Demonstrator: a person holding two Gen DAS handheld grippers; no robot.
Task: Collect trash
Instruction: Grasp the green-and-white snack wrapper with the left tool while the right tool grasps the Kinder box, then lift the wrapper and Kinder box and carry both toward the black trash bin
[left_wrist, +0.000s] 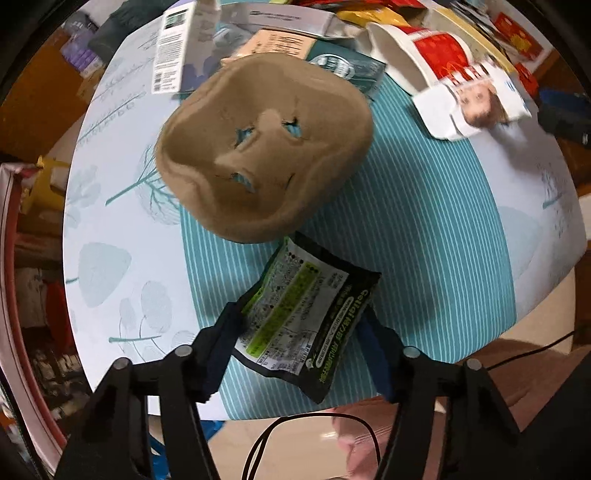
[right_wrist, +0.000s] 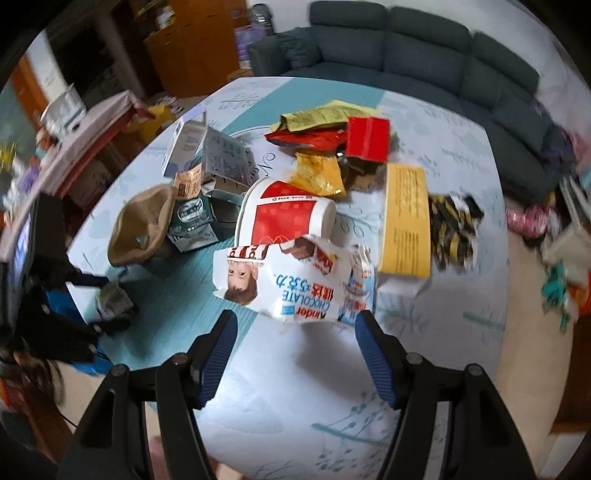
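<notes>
My left gripper (left_wrist: 301, 328) clamps a dark snack wrapper (left_wrist: 306, 317) just beside the brown pulp tray (left_wrist: 264, 147); my right gripper (right_wrist: 295, 350) hangs apart, empty, well apart from that tray.

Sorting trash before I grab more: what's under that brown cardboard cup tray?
The brown cup tray lies upside down on the striped tablecloth; teal cloth shows through its holes. Anything else beneath is hidden.

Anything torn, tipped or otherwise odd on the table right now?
Yes. The Kinder chocolate box is ripped open and flattened, and the red-and-white paper cup lies tipped on its side behind it. Nothing looks spilled.
</notes>
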